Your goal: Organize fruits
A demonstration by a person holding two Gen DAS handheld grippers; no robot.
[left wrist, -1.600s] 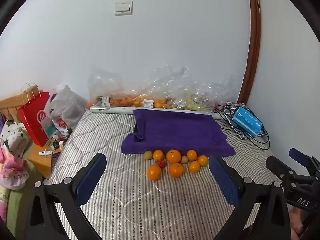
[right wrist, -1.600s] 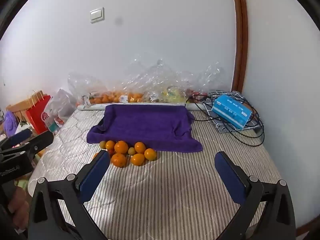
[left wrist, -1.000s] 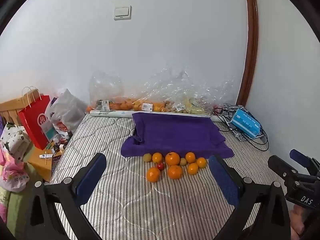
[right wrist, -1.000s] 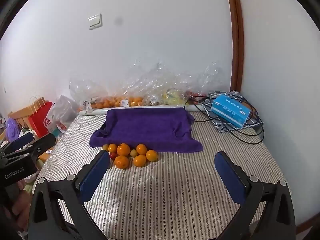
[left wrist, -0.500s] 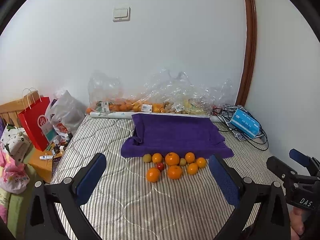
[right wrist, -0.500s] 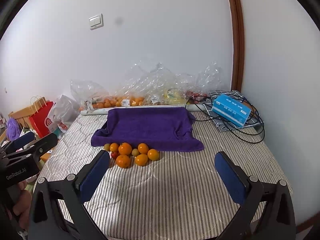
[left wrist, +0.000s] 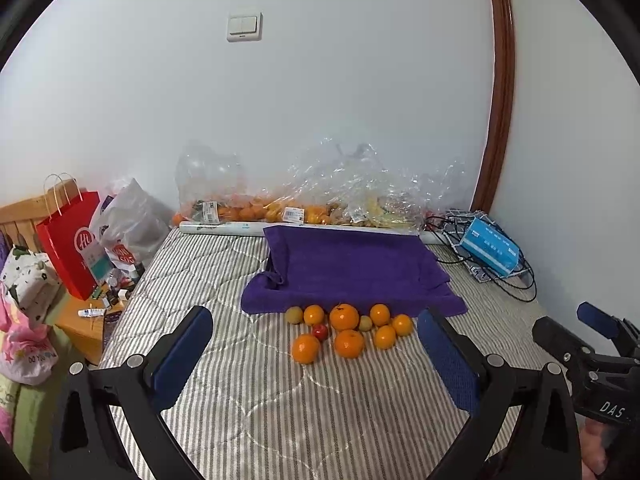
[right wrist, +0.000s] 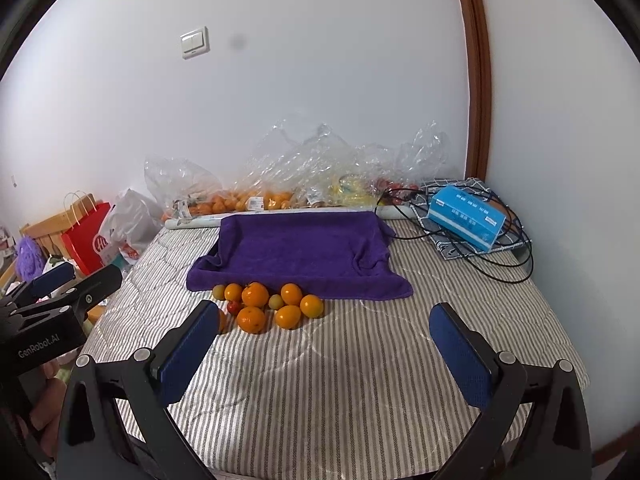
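Note:
A cluster of several oranges (left wrist: 344,317) (right wrist: 255,294) lies on the striped mattress just in front of a purple towel (left wrist: 348,264) (right wrist: 300,252). Among them sit a small red fruit (left wrist: 320,332) (right wrist: 233,306) and two small yellow-green fruits (left wrist: 294,314) (right wrist: 276,301). My left gripper (left wrist: 316,356) is open and empty, held above the mattress short of the fruit. My right gripper (right wrist: 326,346) is open and empty, to the right of the fruit. Each gripper shows at the edge of the other's view.
Clear plastic bags of oranges (left wrist: 256,210) (right wrist: 240,200) lie along the wall behind the towel. A blue box (left wrist: 490,250) (right wrist: 466,216) on tangled black cables sits back right. A red paper bag (left wrist: 70,240) and clutter stand left of the mattress.
Both grippers have drawn back and risen slightly; the fruit and towel look a little farther away. Nothing on the mattress has moved.

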